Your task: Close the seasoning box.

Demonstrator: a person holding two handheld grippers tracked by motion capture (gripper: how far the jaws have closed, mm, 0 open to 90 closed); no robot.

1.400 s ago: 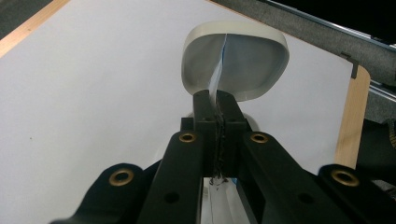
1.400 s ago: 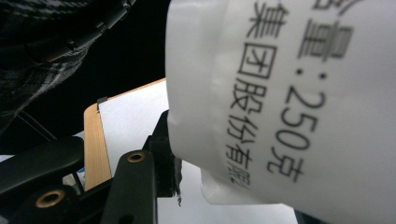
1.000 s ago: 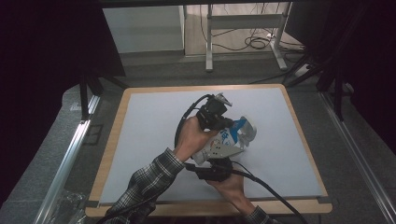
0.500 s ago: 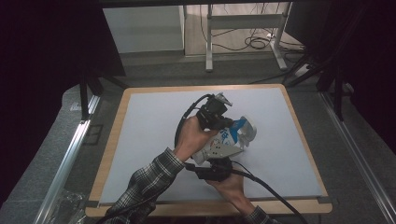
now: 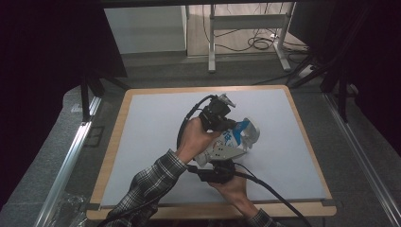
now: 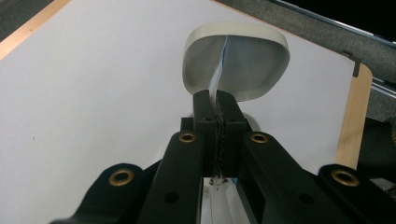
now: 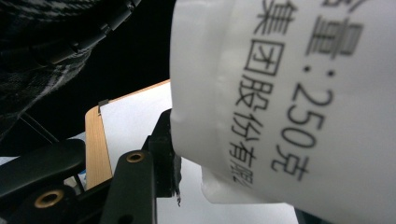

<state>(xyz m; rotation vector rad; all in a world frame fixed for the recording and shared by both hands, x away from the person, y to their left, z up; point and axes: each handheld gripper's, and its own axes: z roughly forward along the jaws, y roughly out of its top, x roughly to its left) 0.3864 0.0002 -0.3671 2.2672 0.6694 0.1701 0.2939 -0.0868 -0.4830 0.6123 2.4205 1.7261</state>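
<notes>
Left tongs [image 6: 218,114] clamp the bag's thin edge; right tongs [image 7: 187,154] clamp the white, blue-printed bag [image 5: 231,142], where the right gripper view alone reveals black lettering.

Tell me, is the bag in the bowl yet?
Not yet. Done so far: both grippers have hold of the bag, which is up off the table. In hand: the left gripper pinches the bag's thin edge right in front of the tilted bowl, and the right gripper clamps the other end. Left, probably: opening or emptying it at the bowl.
</notes>
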